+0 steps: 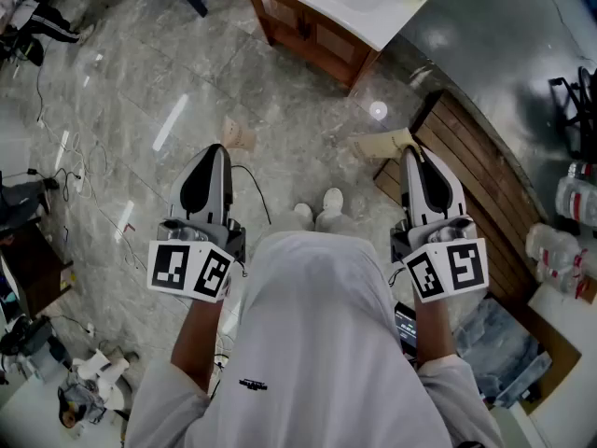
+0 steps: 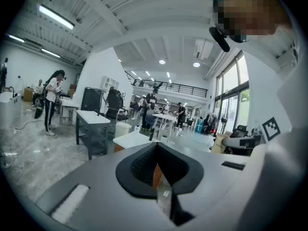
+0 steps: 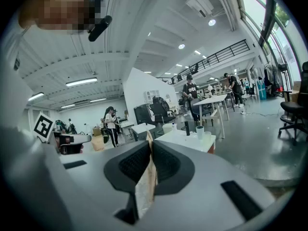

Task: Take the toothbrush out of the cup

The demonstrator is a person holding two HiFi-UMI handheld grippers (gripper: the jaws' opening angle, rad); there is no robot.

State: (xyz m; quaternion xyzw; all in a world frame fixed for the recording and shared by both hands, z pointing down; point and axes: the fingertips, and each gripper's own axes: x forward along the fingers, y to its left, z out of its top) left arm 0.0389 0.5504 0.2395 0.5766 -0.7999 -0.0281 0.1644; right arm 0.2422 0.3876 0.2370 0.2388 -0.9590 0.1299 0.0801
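A wooden cabinet with a white sink top (image 1: 373, 12) stands ahead of me on the grey floor. In the right gripper view its top (image 3: 185, 139) carries a pale cup (image 3: 199, 131) beside a dark bottle (image 3: 187, 127); no toothbrush can be made out at this distance. The left gripper view shows the same white top (image 2: 132, 139) far off. Both grippers are held close to my body, well short of the cabinet. The left gripper (image 1: 238, 135) (image 2: 156, 147) is shut with nothing in it. My right gripper (image 1: 384, 145) (image 3: 149, 139) is likewise shut and holds nothing.
A slatted wooden platform (image 1: 480, 189) lies to the right of my feet (image 1: 319, 211). Plastic bottles (image 1: 576, 199) stand at the far right, cables (image 1: 56, 157) trail over the floor at left. People and tables (image 2: 94, 121) fill the hall beyond.
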